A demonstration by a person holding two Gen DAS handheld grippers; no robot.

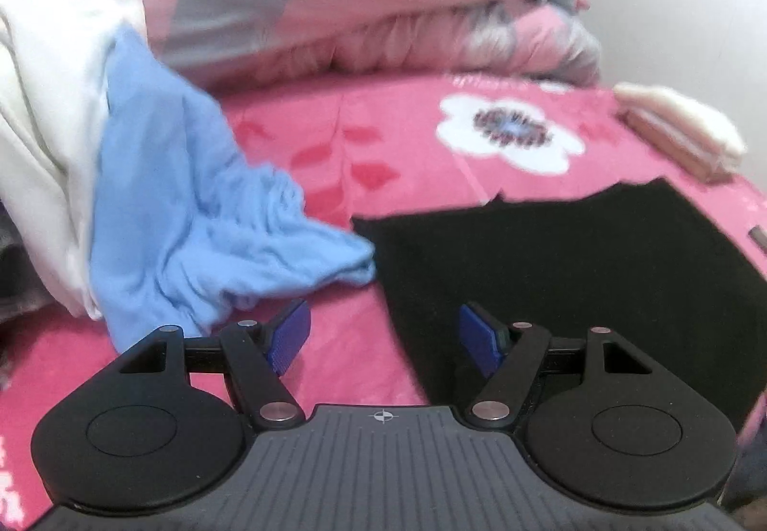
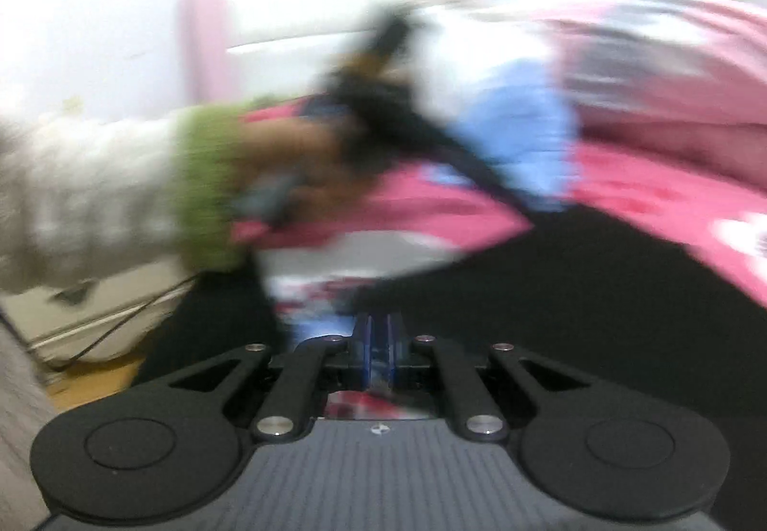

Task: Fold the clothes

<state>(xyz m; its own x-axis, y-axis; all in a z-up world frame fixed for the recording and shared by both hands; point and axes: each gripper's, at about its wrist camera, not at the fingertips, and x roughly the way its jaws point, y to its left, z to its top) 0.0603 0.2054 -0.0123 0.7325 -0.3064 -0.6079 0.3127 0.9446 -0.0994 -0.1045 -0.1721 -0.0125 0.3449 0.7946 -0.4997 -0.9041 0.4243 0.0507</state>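
Observation:
A black garment (image 1: 551,272) lies spread flat on the pink bed sheet (image 1: 383,137). My left gripper (image 1: 384,336) hovers open over the garment's left edge, with nothing between its blue pads (image 1: 287,334). A crumpled light blue garment (image 1: 191,219) lies just left of it. In the blurred right wrist view, my right gripper (image 2: 378,339) is shut, and the black garment (image 2: 575,291) runs up to its pad tips, so its edge seems pinched there. A hand (image 2: 297,161) in a white sleeve with a green cuff holds the other gripper above the bed.
A white garment (image 1: 43,123) is heaped at the far left under the blue one. A bulky pink and grey quilt (image 1: 359,3) fills the back of the bed. A folded cream and pink item (image 1: 680,133) lies at the right edge. The pink headboard (image 2: 287,3) stands behind.

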